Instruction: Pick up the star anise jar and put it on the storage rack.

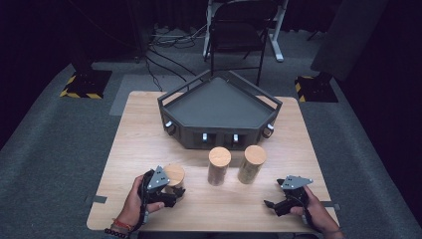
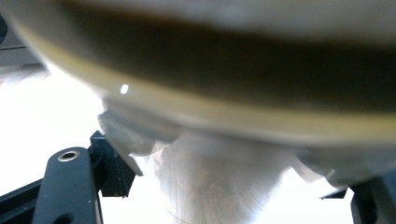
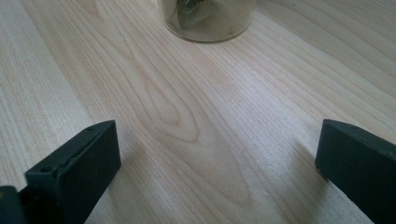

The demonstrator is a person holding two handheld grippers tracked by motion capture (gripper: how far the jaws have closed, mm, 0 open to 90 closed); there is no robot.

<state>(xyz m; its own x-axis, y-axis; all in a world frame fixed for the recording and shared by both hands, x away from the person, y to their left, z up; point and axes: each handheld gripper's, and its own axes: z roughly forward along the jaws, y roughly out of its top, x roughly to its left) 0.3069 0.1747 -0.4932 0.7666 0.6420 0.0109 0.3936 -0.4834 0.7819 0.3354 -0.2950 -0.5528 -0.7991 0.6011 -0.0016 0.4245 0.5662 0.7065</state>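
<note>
Three tall jars with cork-coloured lids stand in a row on the wooden table (image 1: 144, 129). My left gripper (image 1: 175, 191) is shut on the left jar (image 1: 174, 174), low on its body. In the left gripper view that jar (image 2: 219, 182) sits blurred and very close between the black jaws, under its wide lid (image 2: 224, 60). My right gripper (image 1: 269, 204) rests open near the front right of the table, holding nothing. In the right gripper view, the right gripper (image 3: 217, 163) has its jaws far apart over bare wood, with a clear jar base (image 3: 208, 21) farther ahead.
The middle jar (image 1: 219, 166) and the right jar (image 1: 251, 164) stand just in front of a dark five-sided tray (image 1: 219, 107) at the back of the table. A folding chair (image 1: 239, 35) stands behind the table. Hazard-striped floor plates (image 1: 84, 84) lie on the carpet.
</note>
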